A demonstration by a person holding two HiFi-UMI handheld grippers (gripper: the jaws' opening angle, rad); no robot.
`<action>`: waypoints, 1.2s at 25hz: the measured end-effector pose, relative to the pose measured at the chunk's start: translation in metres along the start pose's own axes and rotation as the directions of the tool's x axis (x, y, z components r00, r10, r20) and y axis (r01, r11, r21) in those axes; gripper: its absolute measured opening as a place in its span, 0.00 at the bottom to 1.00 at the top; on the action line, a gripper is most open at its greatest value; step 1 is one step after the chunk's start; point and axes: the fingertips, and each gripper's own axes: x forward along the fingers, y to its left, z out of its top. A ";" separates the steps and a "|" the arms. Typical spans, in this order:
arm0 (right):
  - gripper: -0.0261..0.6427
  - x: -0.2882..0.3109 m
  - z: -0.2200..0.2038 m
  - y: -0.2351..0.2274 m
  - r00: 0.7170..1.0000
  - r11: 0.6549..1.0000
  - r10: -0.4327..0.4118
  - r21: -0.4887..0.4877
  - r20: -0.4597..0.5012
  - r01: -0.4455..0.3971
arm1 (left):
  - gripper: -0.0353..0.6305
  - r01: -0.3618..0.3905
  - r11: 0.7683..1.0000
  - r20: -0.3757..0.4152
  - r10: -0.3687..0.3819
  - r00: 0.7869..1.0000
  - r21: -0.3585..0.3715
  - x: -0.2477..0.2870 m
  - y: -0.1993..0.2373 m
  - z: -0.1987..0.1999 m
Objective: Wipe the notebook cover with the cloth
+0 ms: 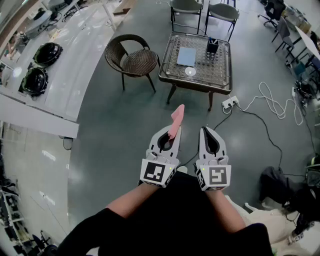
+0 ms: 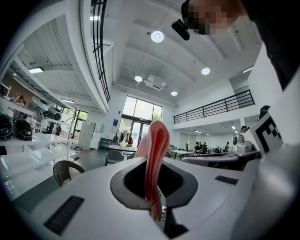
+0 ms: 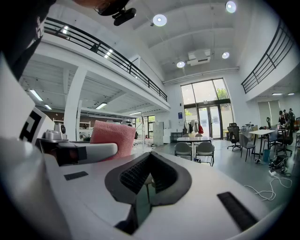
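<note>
Closest in, two arms in black sleeves [image 1: 95,232] come up from the bottom of the head view, w/ the grippers side by side, near each other but not touching, over grey floor [image 1: 110,130]. L gripper [image 1: 171,131] is clamped on the cloth [image 1: 177,117]: pink, folded, pinched btwn the jaws & sticking out past the tips, and it rises upright in the L gripper view. R gripper [image 1: 206,131] has its jaws together w/ nothing btwn them. Its own view shows only a thin slit below the ribbed pads, w/ the cloth off to its left. Low at the right, a black bag [image 1: 280,182] & sth white and crumpled [image 1: 265,220] lie on the floor. Further out, a white power strip [image 1: 229,103] sits by a table leg, w/ a white cable [image 1: 275,105] looping off to the right. Beyond that stands the table [image 1: 195,85], glass top, dark frame. Notebook [image 1: 187,56], pale blue, lies flat on the glass, well apart from both grippers & the cloth. A small white round item [image 1: 190,71] sits just in front of it, & a black holder [image 1: 212,46] is to its right. Wicker chair [image 1: 132,59] stands left of the table, w/ two grey chairs [image 1: 186,6] behind it. Far left, a long white counter [image 1: 85,50] carries two black round objs [image 1: 35,80]; can't tell what they are.
</note>
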 end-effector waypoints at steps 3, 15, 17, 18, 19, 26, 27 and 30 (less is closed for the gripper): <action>0.08 -0.002 0.001 -0.002 1.000 1.000 0.007 -0.012 0.004 -0.007 | 0.08 0.001 1.000 0.002 -0.001 1.000 0.016 0.001 -0.005 0.000; 0.08 -0.017 -0.002 -0.020 0.998 0.998 0.026 0.048 0.050 -0.028 | 0.08 -0.038 0.999 0.001 0.038 0.999 0.038 0.001 -0.017 0.000; 0.09 -0.020 -0.007 -0.025 0.999 0.998 0.019 0.064 0.047 -0.022 | 0.08 -0.044 0.998 -0.004 0.044 0.999 0.035 0.001 -0.020 -0.002; 0.09 -0.020 -0.009 -0.028 0.999 0.997 0.014 0.071 0.046 -0.017 | 0.08 -0.045 0.998 -0.005 0.045 0.999 0.037 0.002 -0.021 -0.002; 0.09 -0.019 -0.009 -0.031 0.999 0.997 0.009 0.076 0.045 -0.012 | 0.08 -0.044 0.998 -0.005 0.045 0.999 0.040 0.004 -0.022 -0.002; 0.09 0.001 -0.018 -0.052 0.999 0.998 -0.011 0.061 0.035 0.009 | 0.08 -0.041 0.998 -0.005 0.041 0.999 0.042 0.031 -0.009 -0.006; 0.09 0.007 -0.019 -0.057 0.999 0.998 -0.017 0.062 0.031 0.015 | 0.08 -0.036 0.999 -0.006 0.036 0.999 0.036 0.038 -0.006 -0.008; 0.09 0.025 -0.023 -0.075 0.999 0.996 -0.052 0.076 0.017 0.050 | 0.08 -0.013 1.000 -0.005 0.013 1.000 0.015 0.064 0.004 -0.014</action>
